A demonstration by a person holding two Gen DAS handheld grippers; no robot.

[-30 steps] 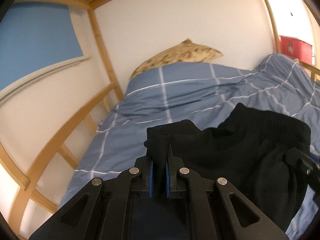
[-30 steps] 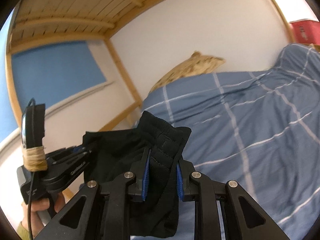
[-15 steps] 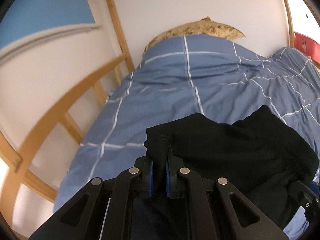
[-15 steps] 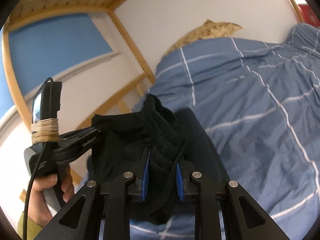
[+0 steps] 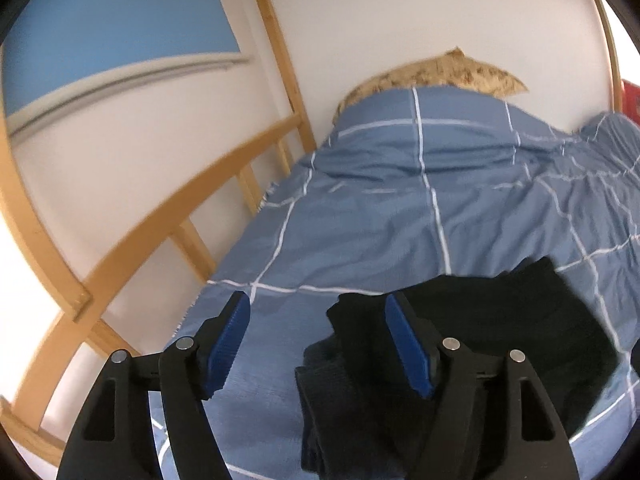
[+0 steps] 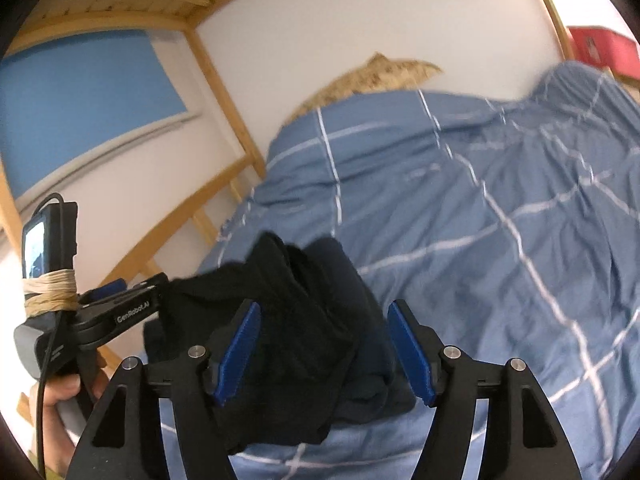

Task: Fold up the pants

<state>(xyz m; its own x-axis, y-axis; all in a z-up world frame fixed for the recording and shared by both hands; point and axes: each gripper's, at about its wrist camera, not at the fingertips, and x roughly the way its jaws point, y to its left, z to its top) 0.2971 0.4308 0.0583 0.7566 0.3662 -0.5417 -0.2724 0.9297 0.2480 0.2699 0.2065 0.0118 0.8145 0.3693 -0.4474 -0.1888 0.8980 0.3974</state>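
The black pants (image 5: 480, 328) lie in a folded, bunched heap on the blue checked duvet (image 5: 400, 220). My left gripper (image 5: 316, 340) is open just above the heap's left edge, holding nothing. In the right wrist view the pants (image 6: 296, 320) lie under and between the open blue pads of my right gripper (image 6: 324, 344), which holds nothing. The left gripper (image 6: 120, 312) shows there at the pants' left side, in a hand.
A wooden bed rail (image 5: 160, 232) and post (image 5: 280, 60) run along the left by the white wall. A patterned tan pillow (image 5: 432, 76) lies at the head of the bed. A red box (image 6: 600, 48) stands at far right. Wooden slats (image 6: 120, 0) are overhead.
Both grippers held the pants up a second ago. They came down to the duvet, and now both have opened and let the pants go onto the bed.
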